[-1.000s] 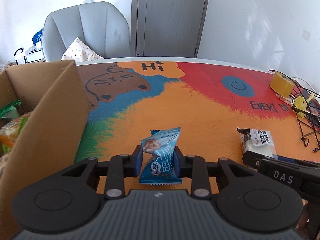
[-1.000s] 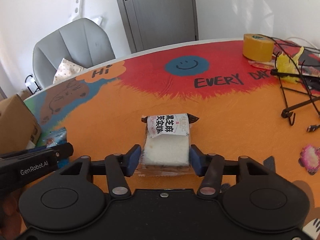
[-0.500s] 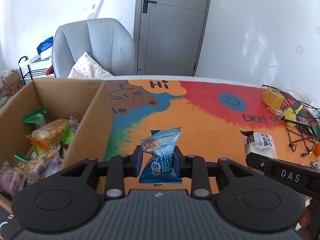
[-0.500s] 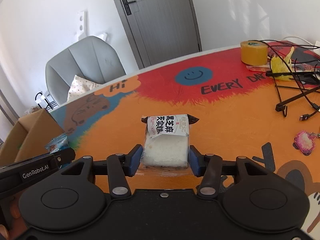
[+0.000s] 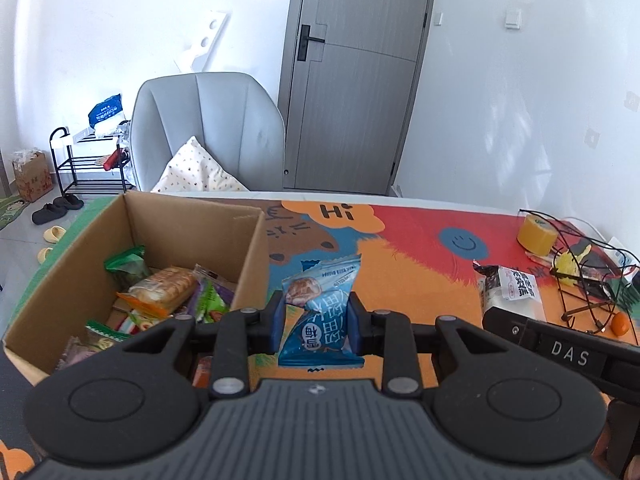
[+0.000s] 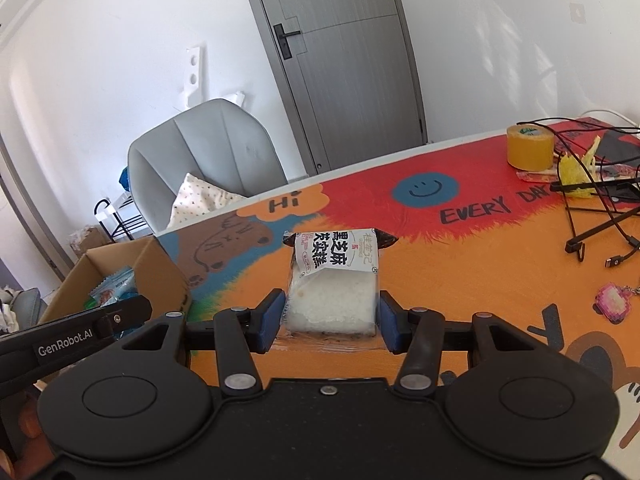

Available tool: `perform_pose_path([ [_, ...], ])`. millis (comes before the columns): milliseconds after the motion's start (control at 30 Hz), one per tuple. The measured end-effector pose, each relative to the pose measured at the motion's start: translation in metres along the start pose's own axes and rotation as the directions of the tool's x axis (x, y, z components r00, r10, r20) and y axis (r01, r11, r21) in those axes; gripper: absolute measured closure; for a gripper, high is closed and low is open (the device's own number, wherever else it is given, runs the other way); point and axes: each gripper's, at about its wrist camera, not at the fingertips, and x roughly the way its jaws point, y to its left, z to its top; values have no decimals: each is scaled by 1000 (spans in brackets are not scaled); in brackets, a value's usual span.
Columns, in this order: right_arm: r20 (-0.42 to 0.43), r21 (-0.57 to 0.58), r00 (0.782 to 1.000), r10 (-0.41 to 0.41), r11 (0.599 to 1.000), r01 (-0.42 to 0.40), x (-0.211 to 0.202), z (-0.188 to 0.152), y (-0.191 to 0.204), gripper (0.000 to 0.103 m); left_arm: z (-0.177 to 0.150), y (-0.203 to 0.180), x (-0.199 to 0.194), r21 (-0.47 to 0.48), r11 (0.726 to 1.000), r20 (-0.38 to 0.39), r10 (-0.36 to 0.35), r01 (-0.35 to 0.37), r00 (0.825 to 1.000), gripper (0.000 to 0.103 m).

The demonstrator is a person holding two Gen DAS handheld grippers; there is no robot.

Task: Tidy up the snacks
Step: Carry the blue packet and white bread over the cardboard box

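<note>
Bench cover point(image 6: 460, 280): orange, red and blue, black smiley and lettering. Snack packet point(image 5: 318, 312): blue, white print. Cake wrapper point(image 6: 334, 280): clear, white label, black characters. Cardboard box point(image 5: 248, 256): brown. Tape roll point(image 6: 530, 148): yellow.

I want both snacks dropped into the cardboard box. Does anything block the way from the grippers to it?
Nothing visible does. The blue snack packet and white cake packet are held above the table; the cardboard box is open-topped.

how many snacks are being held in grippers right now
2: a blue packet in the left gripper, a white cake pack in the right gripper.
</note>
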Motion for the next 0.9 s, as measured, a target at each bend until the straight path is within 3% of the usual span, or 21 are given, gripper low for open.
perform_pose_path([
  [600,24,-63,997,79,995,-78,-5,6,56,53,13,66,-31,-68,997,48,48,-45,998,73],
  [900,18,-97,993,117,989,-115,4,7,87,53,11,98,-33,-106,992,28,73,-70,997,73],
])
